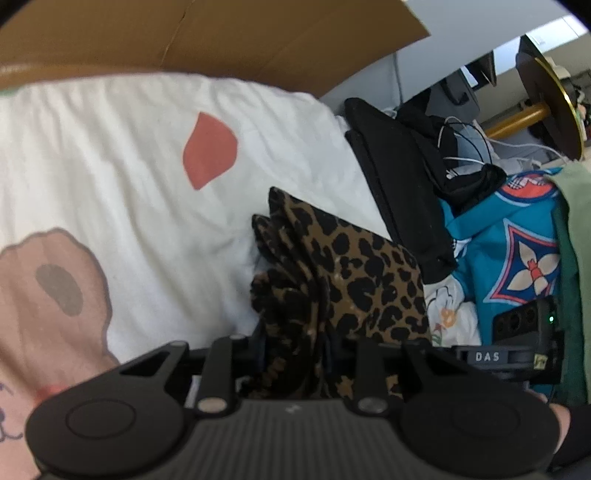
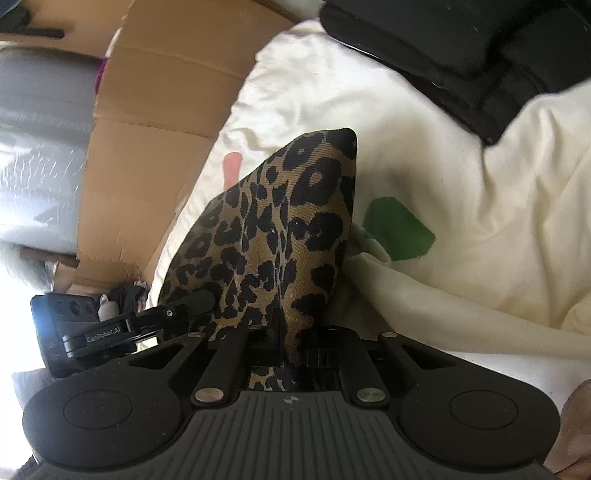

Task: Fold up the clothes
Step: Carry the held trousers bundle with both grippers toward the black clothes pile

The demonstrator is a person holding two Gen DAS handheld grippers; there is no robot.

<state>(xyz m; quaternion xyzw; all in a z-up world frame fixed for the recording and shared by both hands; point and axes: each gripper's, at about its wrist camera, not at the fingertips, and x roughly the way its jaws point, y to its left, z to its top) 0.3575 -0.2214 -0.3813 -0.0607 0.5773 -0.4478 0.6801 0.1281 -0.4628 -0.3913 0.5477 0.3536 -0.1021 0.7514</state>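
Observation:
A folded leopard-print garment (image 1: 343, 269) rises from between the fingers of my left gripper (image 1: 293, 354), which is shut on its bunched edge. In the right wrist view the same leopard-print garment (image 2: 273, 236) stands up in a peak, and my right gripper (image 2: 282, 347) is shut on its lower fold. The fabric hides the fingertips of both grippers. Under the garment lies a white sheet (image 1: 122, 155) printed with a brown bear face and a red patch. The left gripper's body (image 2: 110, 332) shows at the left edge of the right wrist view.
A cardboard box (image 1: 221, 33) stands behind the white sheet (image 2: 480, 184). A black folded garment (image 1: 399, 192) lies to the right, and beyond it a teal printed garment (image 1: 517, 251) and a green cloth (image 1: 576, 258). Cables and a round gold-rimmed table (image 1: 554, 99) sit at the far right.

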